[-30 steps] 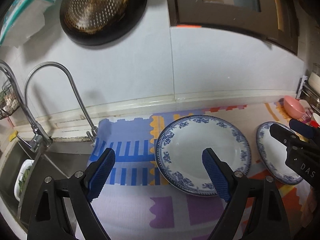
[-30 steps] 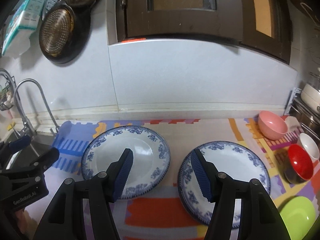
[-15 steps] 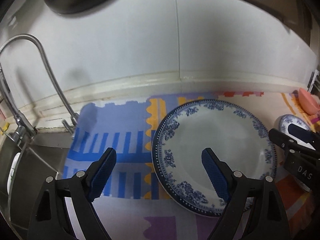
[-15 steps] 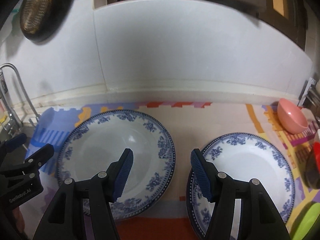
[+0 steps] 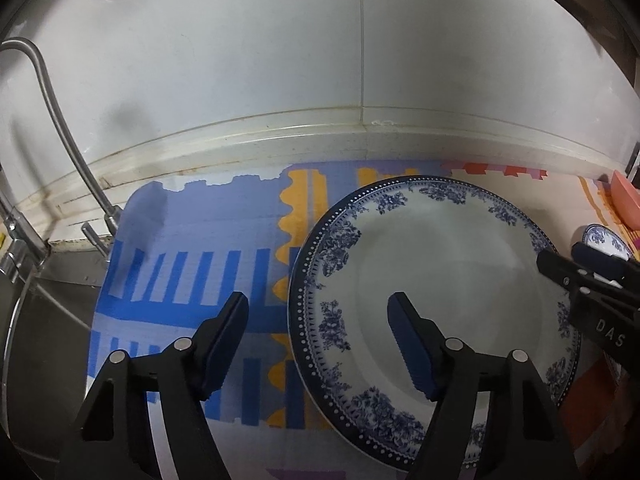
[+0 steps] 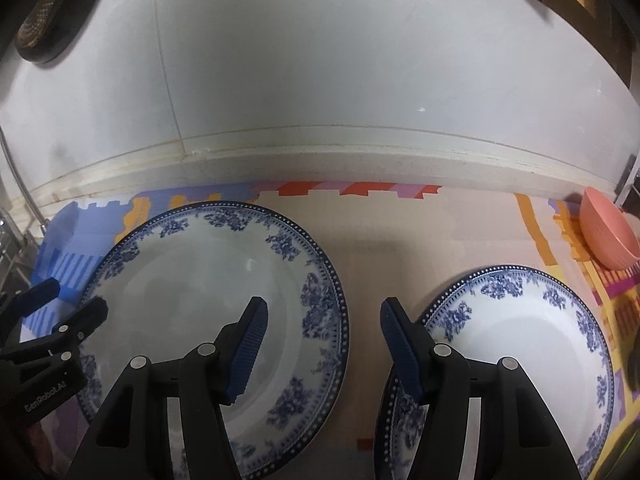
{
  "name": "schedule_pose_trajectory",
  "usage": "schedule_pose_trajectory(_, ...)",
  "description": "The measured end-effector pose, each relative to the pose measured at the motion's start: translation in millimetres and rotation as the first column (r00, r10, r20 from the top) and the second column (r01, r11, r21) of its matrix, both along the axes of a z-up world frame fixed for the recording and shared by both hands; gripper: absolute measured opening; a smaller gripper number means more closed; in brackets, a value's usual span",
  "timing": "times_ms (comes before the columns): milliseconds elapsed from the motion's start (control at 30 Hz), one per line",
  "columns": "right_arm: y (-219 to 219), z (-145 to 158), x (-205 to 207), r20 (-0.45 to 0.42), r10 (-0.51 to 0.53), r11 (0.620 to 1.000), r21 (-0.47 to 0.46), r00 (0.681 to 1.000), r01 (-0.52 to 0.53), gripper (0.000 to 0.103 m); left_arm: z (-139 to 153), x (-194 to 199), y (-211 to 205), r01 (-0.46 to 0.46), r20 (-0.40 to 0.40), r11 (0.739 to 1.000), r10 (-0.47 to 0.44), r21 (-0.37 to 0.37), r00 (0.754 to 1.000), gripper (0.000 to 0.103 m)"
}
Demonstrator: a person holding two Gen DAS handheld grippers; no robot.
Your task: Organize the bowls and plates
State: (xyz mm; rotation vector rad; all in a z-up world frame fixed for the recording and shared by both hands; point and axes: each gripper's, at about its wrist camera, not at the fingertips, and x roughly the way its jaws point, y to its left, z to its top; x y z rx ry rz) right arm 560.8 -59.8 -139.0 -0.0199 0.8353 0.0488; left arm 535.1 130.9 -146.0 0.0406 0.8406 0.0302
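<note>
Right wrist view: my right gripper (image 6: 322, 336) is parted, straddling the near plate's (image 6: 208, 280) right rim, pads clear; second plate (image 6: 532, 340) lies flat beside it. My left gripper (image 5: 318, 330), jaws just narrowing but unclamped, straddles that plate's left rim; both plates empty on the patterned mat (image 6: 400, 240).

Right gripper (image 6: 322, 344) low over patterned mat (image 6: 400, 240), jaws apart and just closing in, nothing pressed between pads. Left pad above right rim of left plate (image 6: 192, 272); right pad over left rim of right plate (image 6: 532, 336). Left gripper (image 6: 60, 304) at left plate's far edge. Pink bowl (image 6: 608, 236) near wall (image 6: 320, 80).
</note>
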Motion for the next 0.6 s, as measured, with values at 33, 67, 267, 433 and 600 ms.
schedule_pose_trajectory(33,0,-1,1,-0.008,0.001,1.000,0.002,1.000,-0.001,0.054,0,1,0,-0.001,-0.003,1.000,0.000,-0.004,1.000,0.069)
schedule_pose_trajectory(67,-1,-4,3,-0.020,0.004,1.000,0.010,1.000,-0.003,0.053,-1,2,0,-0.001,-0.006,1.000,0.001,-0.007,1.000,0.067)
schedule_pose_trajectory(267,0,-12,7,-0.062,0.013,1.000,0.020,0.998,-0.011,0.045,-4,7,1,-0.008,-0.031,0.999,0.007,-0.033,1.000,0.057)
schedule_pose_trajectory(433,0,-14,8,-0.080,0.016,1.000,0.023,0.997,-0.015,0.039,-9,11,-1,0.000,-0.060,0.999,-0.003,-0.053,0.998,0.047)
schedule_pose_trajectory(600,1,-15,8,-0.083,0.021,1.000,0.010,0.996,-0.020,0.038,-12,15,-2,-0.023,-0.056,0.999,0.021,-0.033,0.998,0.037)
